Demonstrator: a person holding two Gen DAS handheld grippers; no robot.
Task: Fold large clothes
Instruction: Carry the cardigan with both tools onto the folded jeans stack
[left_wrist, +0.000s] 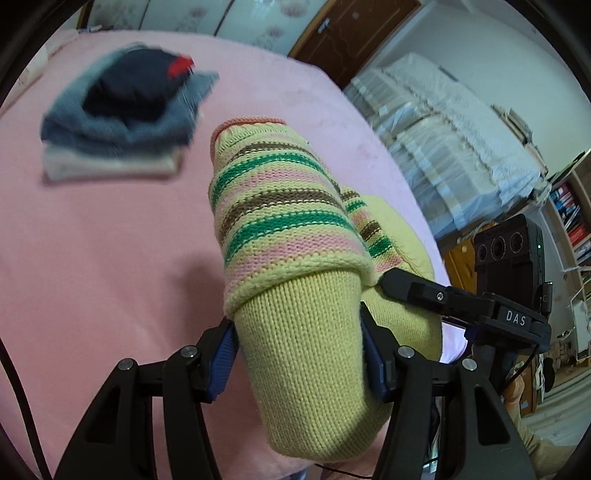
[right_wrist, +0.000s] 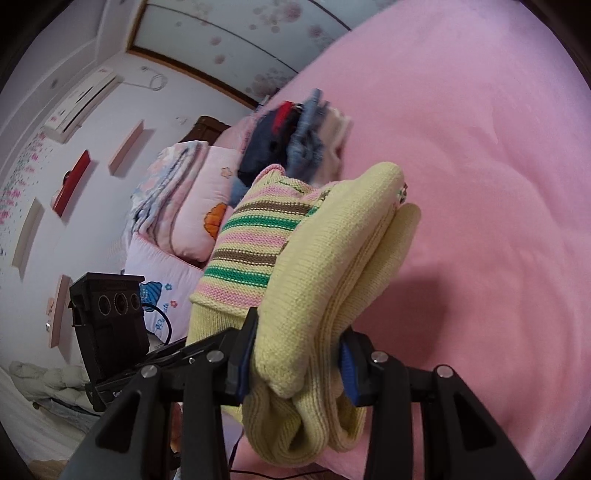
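Garment: folded yellow knit sweater with green, pink and brown striped sleeves; held clear of the bed, between both tools, above the near part of the pink bedspread.
Left tool: left tool about half open; its blue pads press on either side of a thick plain-yellow roll of the sweater. A striped sleeve lies folded over the top of that roll.
Right tool: right tool less than half open; its blue pads clamp several stacked yellow layers of the same sweater, ribbed hem edge hanging below the pads. In the left wrist view the right tool meets the sweater at its right side, just beside the left tool.
Sweater shape: bundled and thick; striped sleeve on the side facing the head of the bed, plain yellow body on the other side.
Stack: pile of folded clothes, dark navy item with a red patch on top, blue denim beneath, pale cream piece at the bottom; lying on the bedspread toward the far edge of the bed, well apart from the sweater. Blurred in both views.
Pillows: pink and white printed pillows at the head of the bed, beyond the stack.
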